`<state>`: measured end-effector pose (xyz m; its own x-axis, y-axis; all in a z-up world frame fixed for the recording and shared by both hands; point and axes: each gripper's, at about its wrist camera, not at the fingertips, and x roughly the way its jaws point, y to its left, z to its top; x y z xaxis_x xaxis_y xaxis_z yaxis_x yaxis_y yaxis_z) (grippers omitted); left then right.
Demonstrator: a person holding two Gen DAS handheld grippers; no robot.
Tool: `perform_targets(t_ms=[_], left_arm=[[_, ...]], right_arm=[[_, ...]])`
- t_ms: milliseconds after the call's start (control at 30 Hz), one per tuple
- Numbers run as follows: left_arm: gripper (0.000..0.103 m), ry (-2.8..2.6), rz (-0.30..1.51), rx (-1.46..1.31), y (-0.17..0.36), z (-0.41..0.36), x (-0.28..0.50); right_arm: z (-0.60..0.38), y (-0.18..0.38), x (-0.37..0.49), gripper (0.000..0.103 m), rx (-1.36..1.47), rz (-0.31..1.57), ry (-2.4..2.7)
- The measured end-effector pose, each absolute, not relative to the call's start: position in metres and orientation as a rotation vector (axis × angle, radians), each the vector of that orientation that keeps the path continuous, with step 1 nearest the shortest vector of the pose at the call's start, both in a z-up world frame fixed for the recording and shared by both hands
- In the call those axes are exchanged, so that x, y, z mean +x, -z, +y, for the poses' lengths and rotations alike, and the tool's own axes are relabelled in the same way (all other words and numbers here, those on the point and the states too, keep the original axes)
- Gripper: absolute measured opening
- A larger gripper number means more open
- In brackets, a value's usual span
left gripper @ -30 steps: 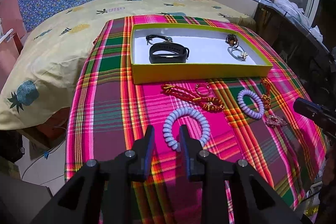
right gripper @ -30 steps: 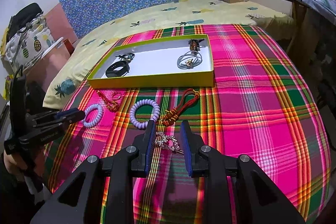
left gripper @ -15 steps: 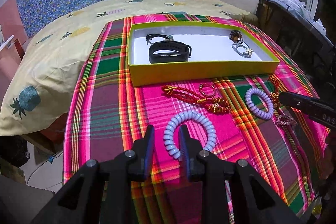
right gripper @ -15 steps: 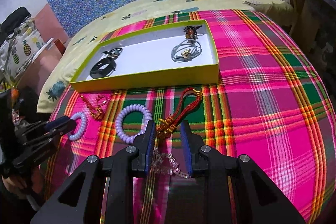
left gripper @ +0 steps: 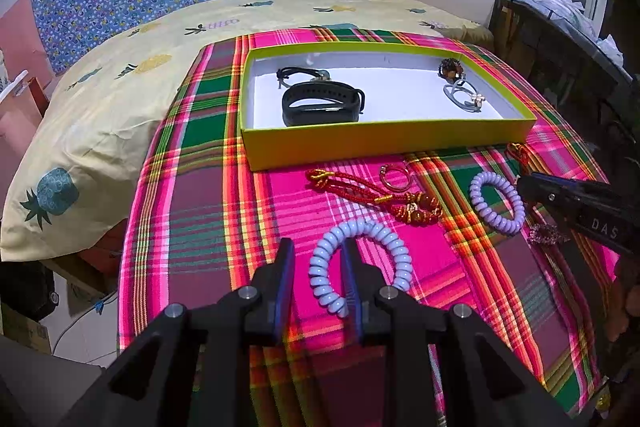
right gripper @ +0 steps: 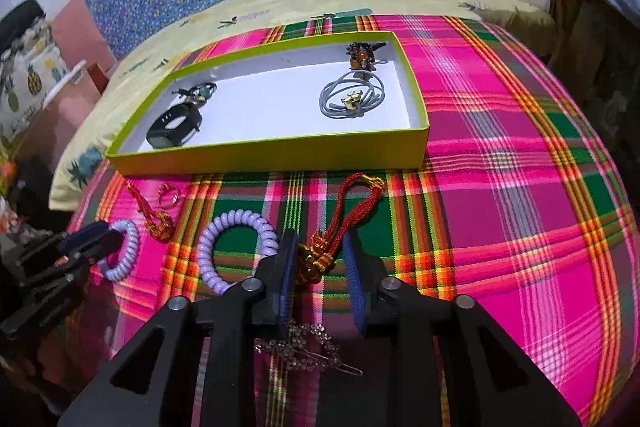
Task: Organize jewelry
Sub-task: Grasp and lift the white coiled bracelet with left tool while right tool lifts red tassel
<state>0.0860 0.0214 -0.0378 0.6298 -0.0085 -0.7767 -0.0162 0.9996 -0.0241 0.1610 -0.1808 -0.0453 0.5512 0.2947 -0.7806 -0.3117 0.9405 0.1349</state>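
The left tongs (left gripper: 316, 279) hang low over the plaid cloth (left gripper: 192, 187), jaws closing around the near side of a pale blue coil bracelet (left gripper: 360, 263) that lies flat on the cloth. One strand of the coil sits between the pads, which do not yet press on it.

The right tongs (right gripper: 320, 267) are also closing. The knotted, beaded end of a red cord charm (right gripper: 340, 227) lies between the jaws, close to the left pad; no clear squeeze shows. The charm's loop reaches up toward the yellow box (right gripper: 280, 157). A lilac coil bracelet (right gripper: 236, 247) lies just left of these tongs, and a sparkly hair clip (right gripper: 308, 343) lies on the cloth below them.

Between the two coil bracelets lie a second red charm (left gripper: 380, 197) and a small gold ring (left gripper: 394, 177). The box sits farther back on the cloth and holds a black band (left gripper: 322, 103), a dark cord bracelet (left gripper: 300, 73), a grey hair tie (left gripper: 464, 95) and a brown bead piece (left gripper: 451, 67).
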Motion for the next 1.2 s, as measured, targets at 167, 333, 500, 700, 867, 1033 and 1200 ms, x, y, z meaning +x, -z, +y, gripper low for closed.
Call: perform_targets(t_ms=[167, 333, 500, 700, 867, 1033, 1200], left_arm=[[0.01, -0.007, 0.889, -0.029, 0.038, 0.021, 0.085], [0.01, 0.007, 0.889, -0.052, 0.037, 0.023, 0.083], [0.01, 0.019, 0.887, -0.068, 0.035, 0.022, 0.076], [0.01, 0.028, 0.869, -0.069, 0.026, 0.02, 0.07], [0.01, 0.043, 0.852, -0.086, 0.017, 0.02, 0.066], [0.01, 0.051, 0.823, -0.092, 0.004, 0.021, 0.063], [0.01, 0.051, 0.809, -0.1, -0.003, 0.024, 0.064]], right_arm=[[-0.18, 0.044, 0.155, 0.013, -0.059, 0.907, -0.371], [-0.182, 0.041, 0.149, 0.01, -0.072, 0.892, -0.387], [-0.189, 0.039, 0.143, 0.009, -0.067, 0.881, -0.392], [-0.196, 0.031, 0.135, 0.009, -0.051, 0.858, -0.402], [-0.201, 0.021, 0.128, 0.009, -0.035, 0.827, -0.411], [-0.202, 0.01, 0.124, 0.009, -0.023, 0.8, -0.429], [-0.199, 0.004, 0.122, 0.009, -0.026, 0.782, -0.445]])
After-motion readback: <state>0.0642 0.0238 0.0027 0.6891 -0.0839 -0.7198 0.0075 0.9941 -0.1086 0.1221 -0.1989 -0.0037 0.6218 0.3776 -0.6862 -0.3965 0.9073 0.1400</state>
